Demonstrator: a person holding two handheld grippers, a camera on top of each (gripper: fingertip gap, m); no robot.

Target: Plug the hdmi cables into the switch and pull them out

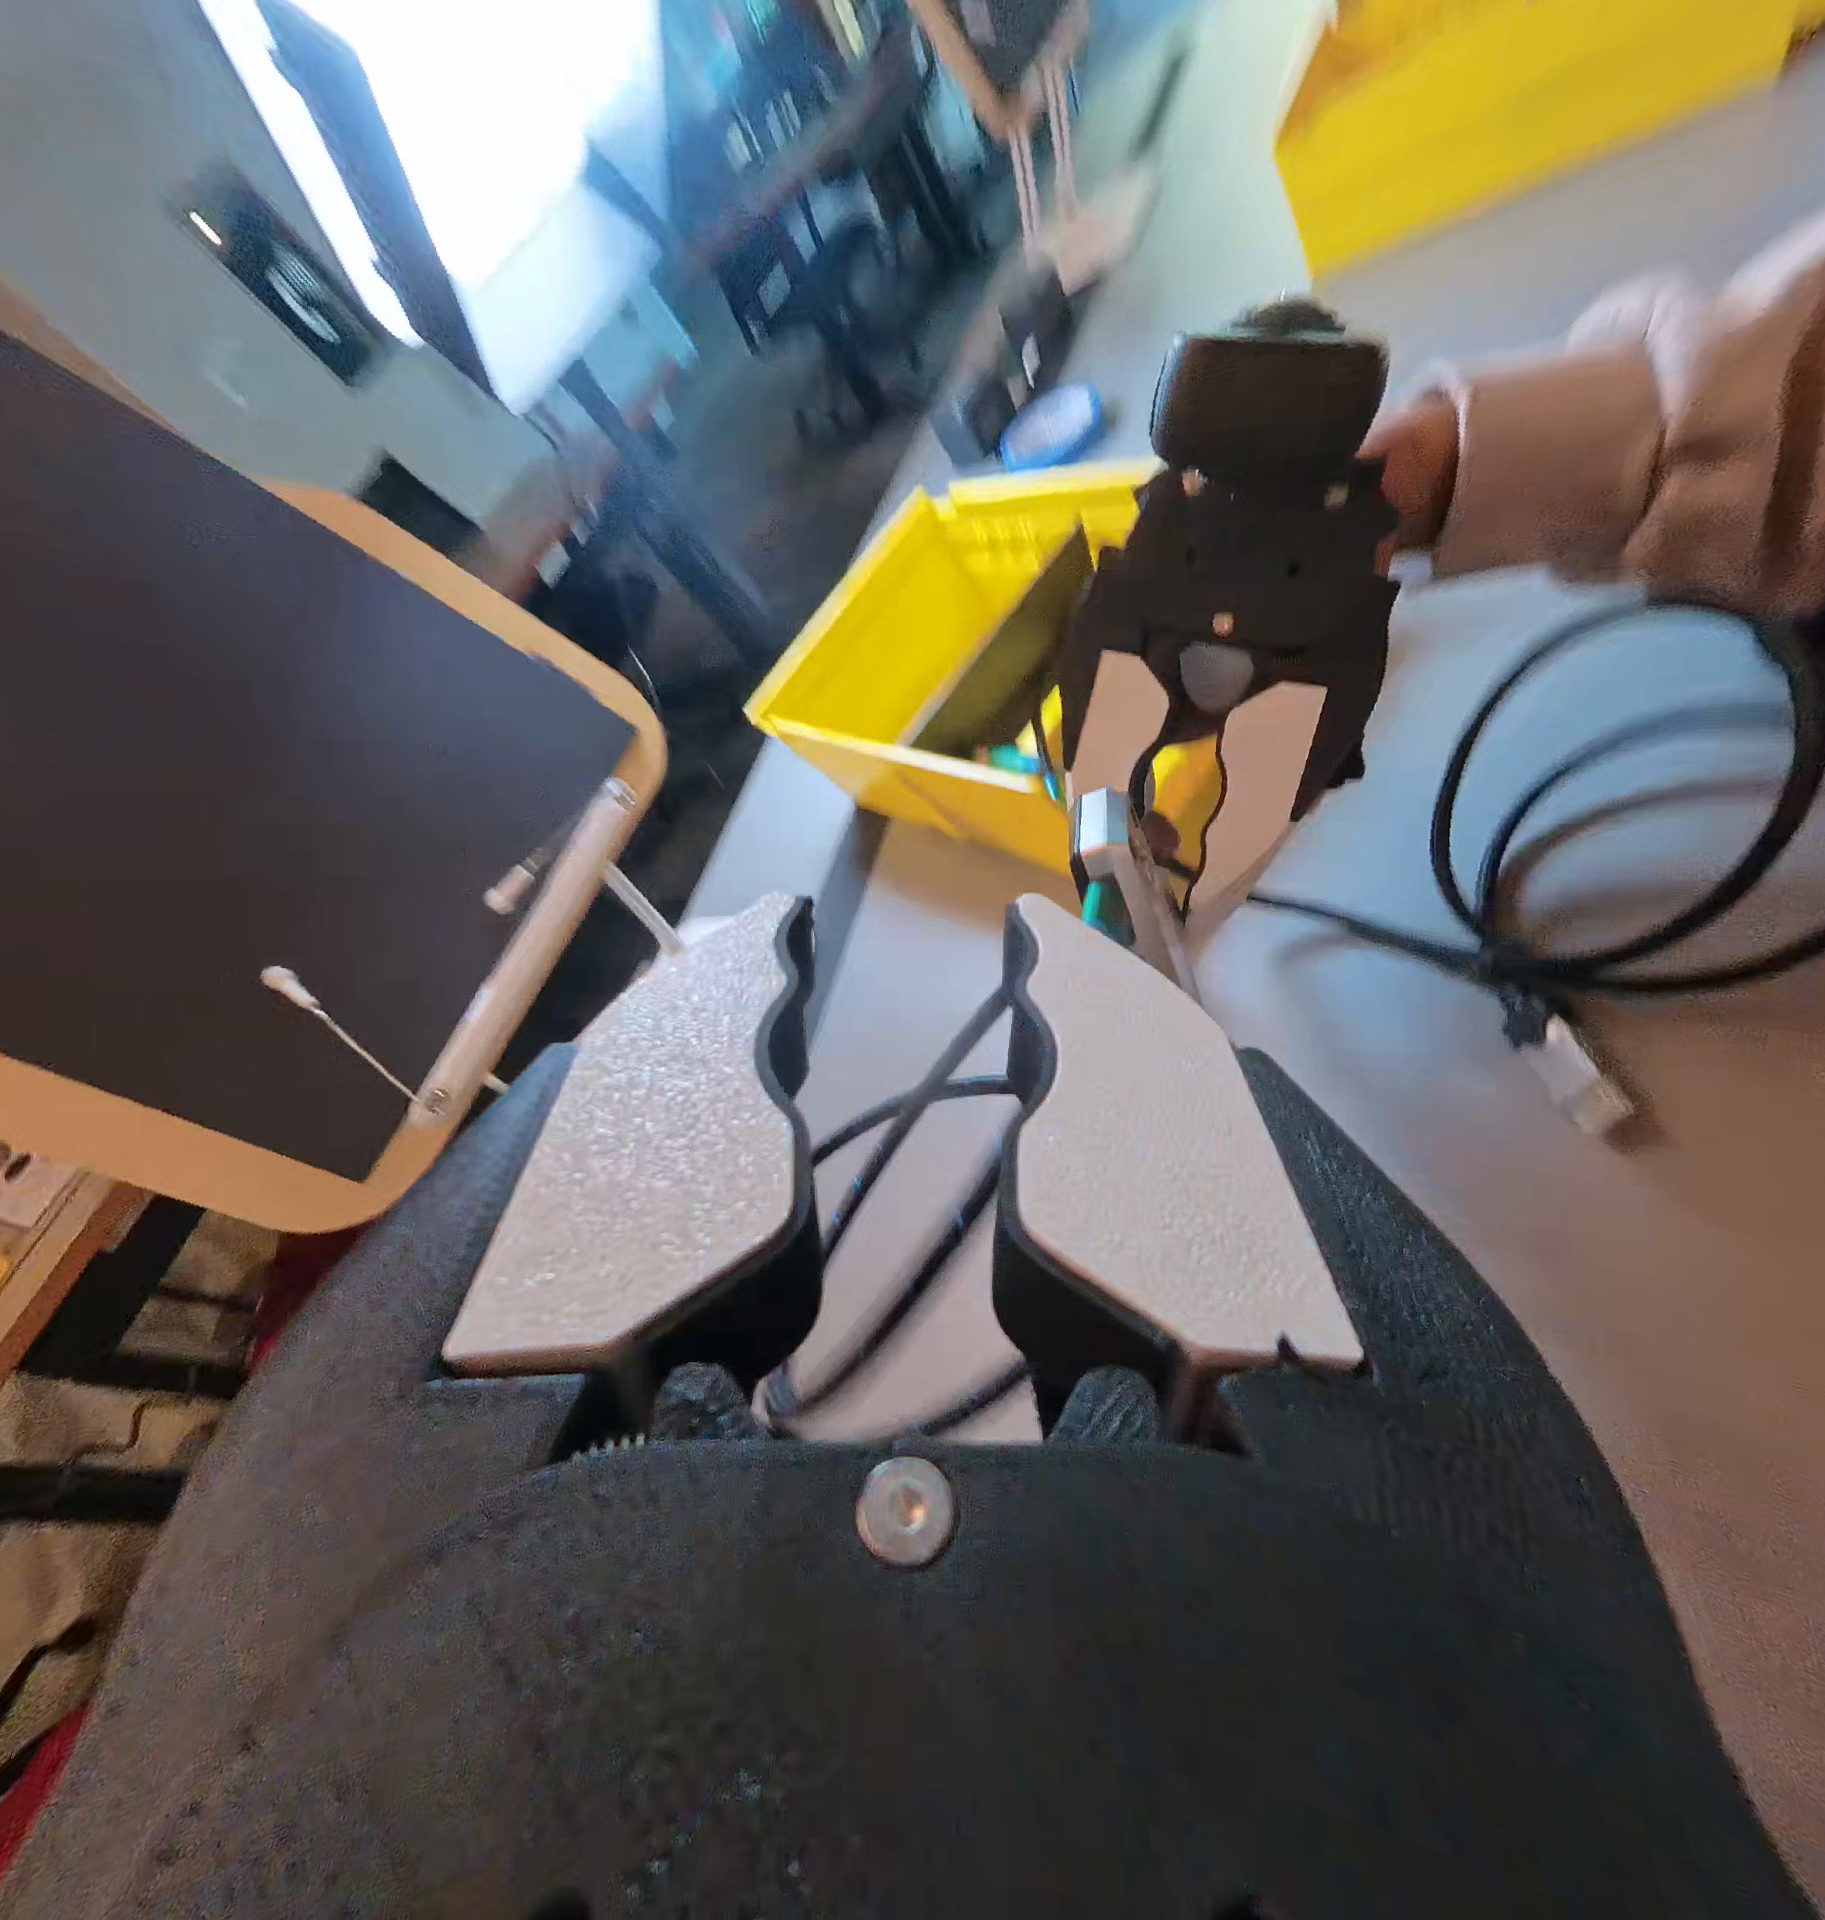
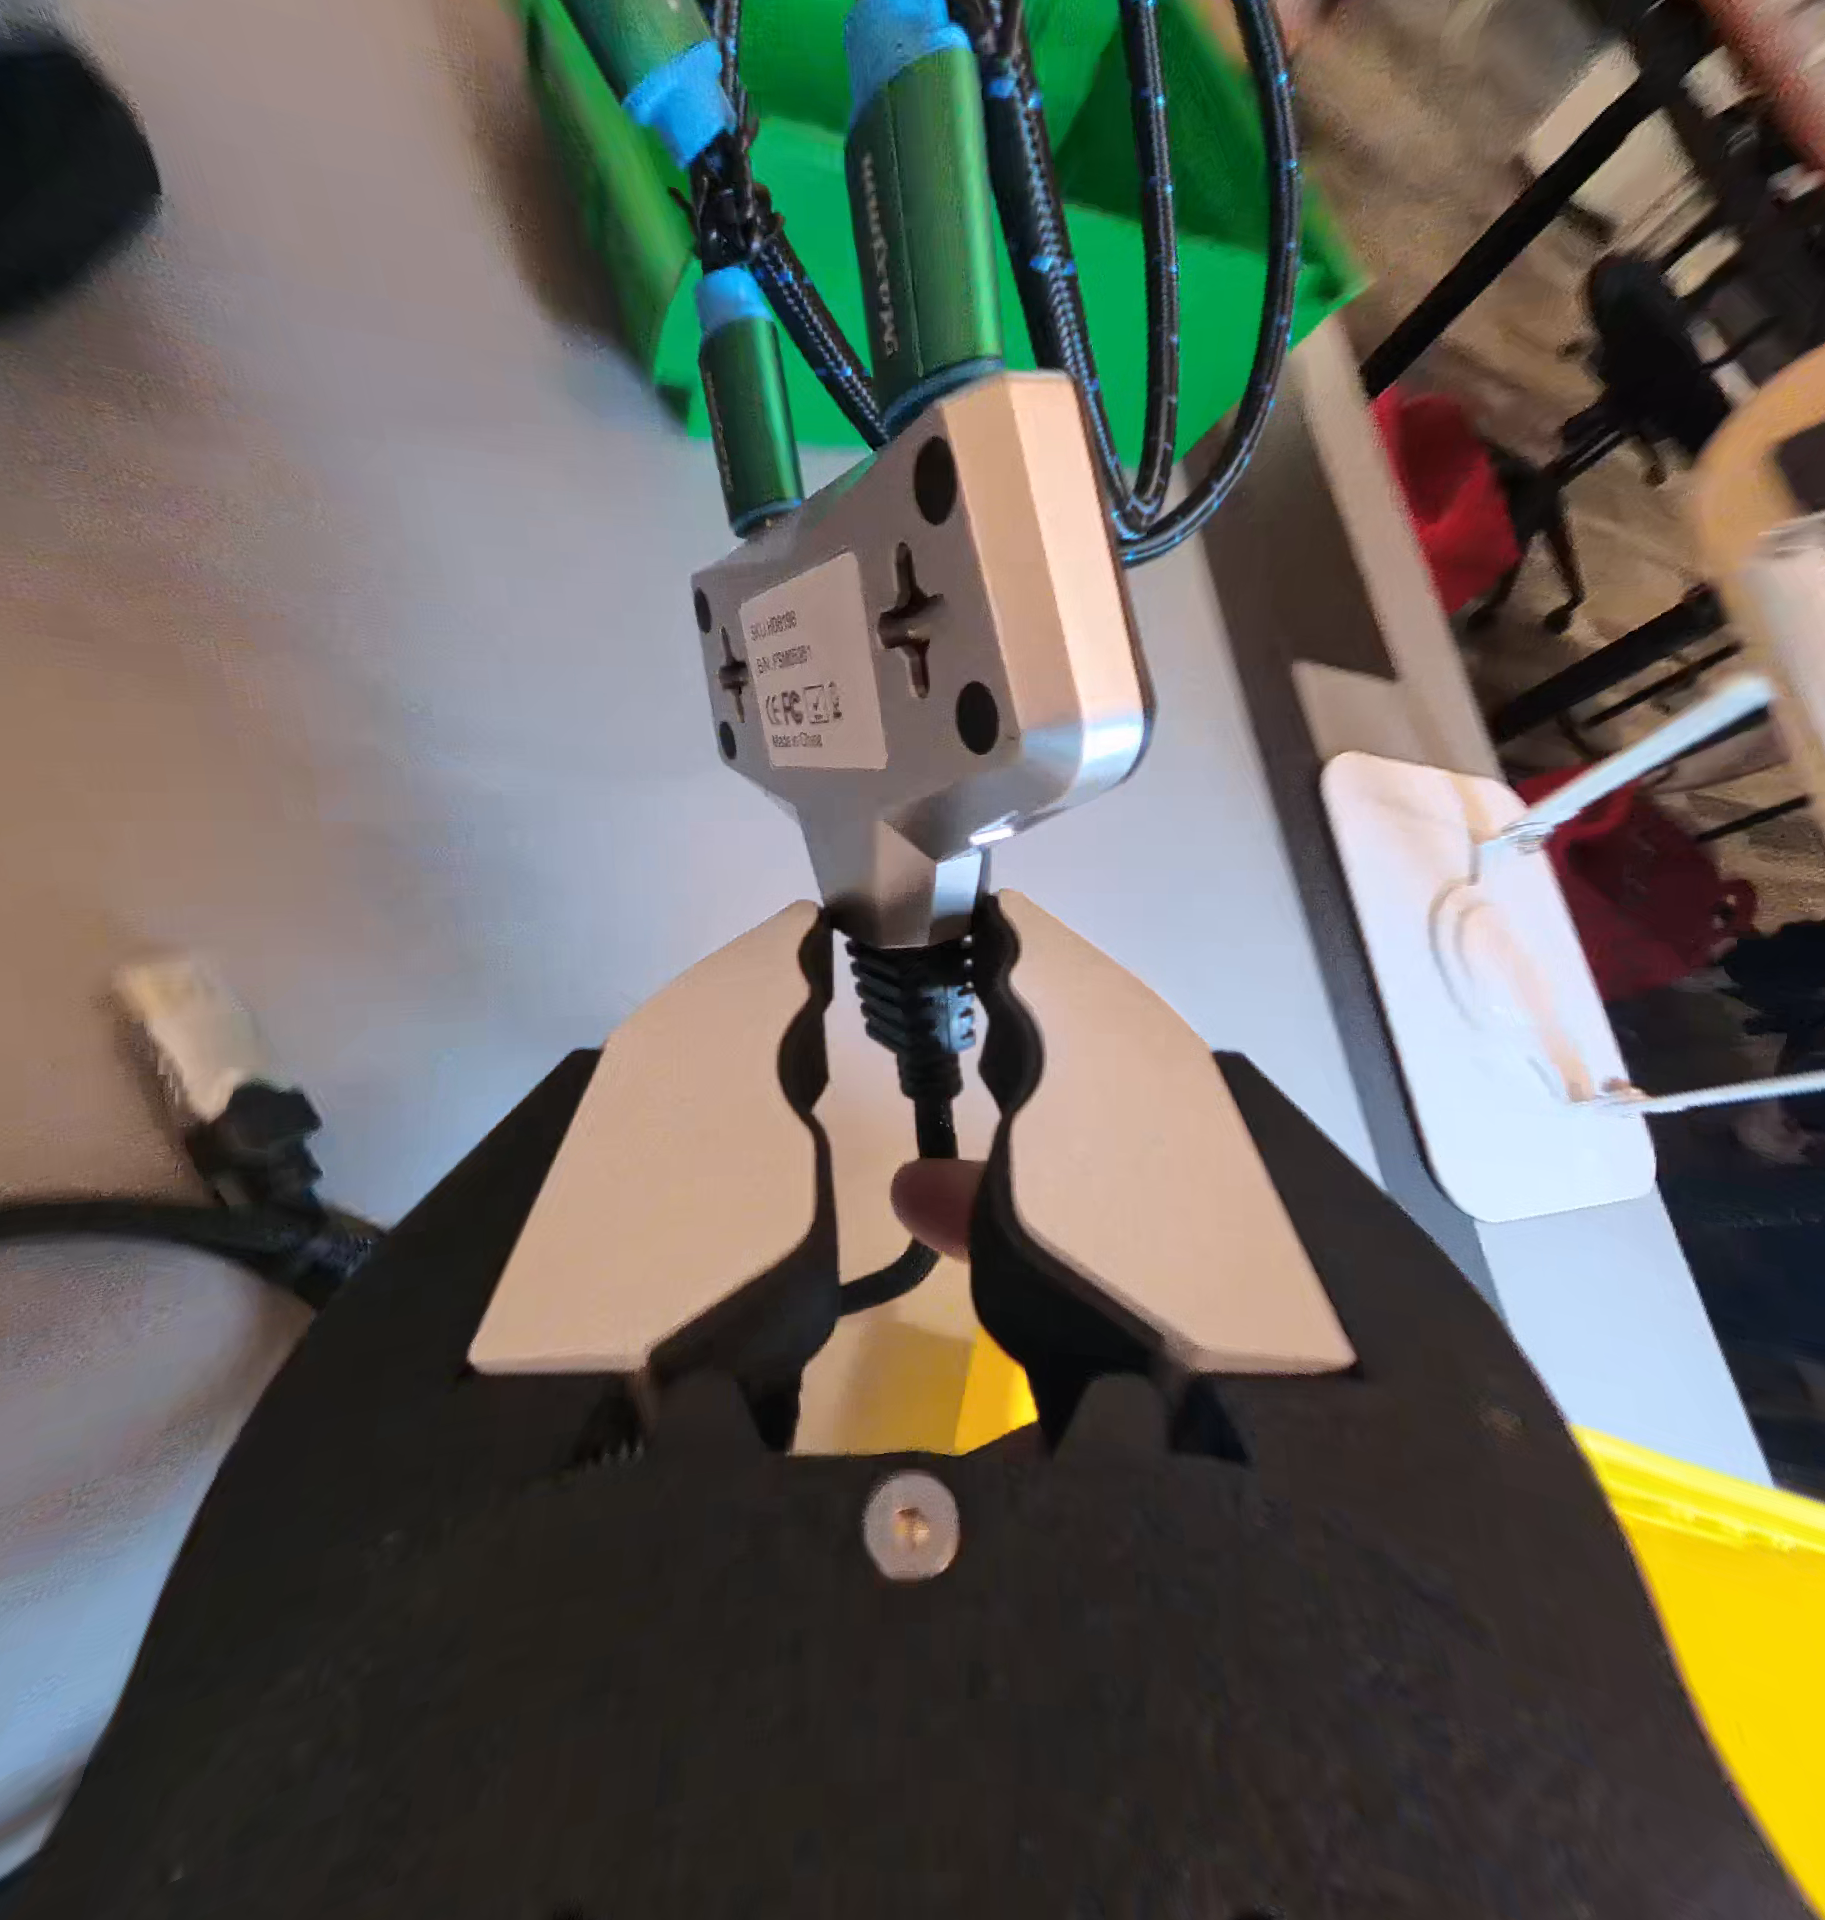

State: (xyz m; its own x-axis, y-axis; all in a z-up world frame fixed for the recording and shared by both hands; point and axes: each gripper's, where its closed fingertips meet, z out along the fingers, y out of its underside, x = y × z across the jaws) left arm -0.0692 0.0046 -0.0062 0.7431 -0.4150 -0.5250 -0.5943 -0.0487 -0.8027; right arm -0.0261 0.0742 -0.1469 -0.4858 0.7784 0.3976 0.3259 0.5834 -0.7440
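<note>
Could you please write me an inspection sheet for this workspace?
Surface: pale grey table.
Job's things: silver metal switch box, two green-shelled HDMI plugs seated in it.
Clutter: yellow plastic bin; green bin.
Grippers: right gripper shut on the switch's neck, holding it up; left gripper open, empty.
Cables: coiled black cable with a loose silver plug; braided black cables.
Surroundings: dark wood-edged chair.

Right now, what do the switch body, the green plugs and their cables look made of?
Switch: looks like brushed or satin metal, probably aluminium; silver-grey, bright glint on a bevelled corner. Green plugs: seemingly anodised metal shells, with a smooth sheen. Cables: woven fabric braid, black with blue flecks. The right gripper's jaws are shut on the switch's neck.
</note>
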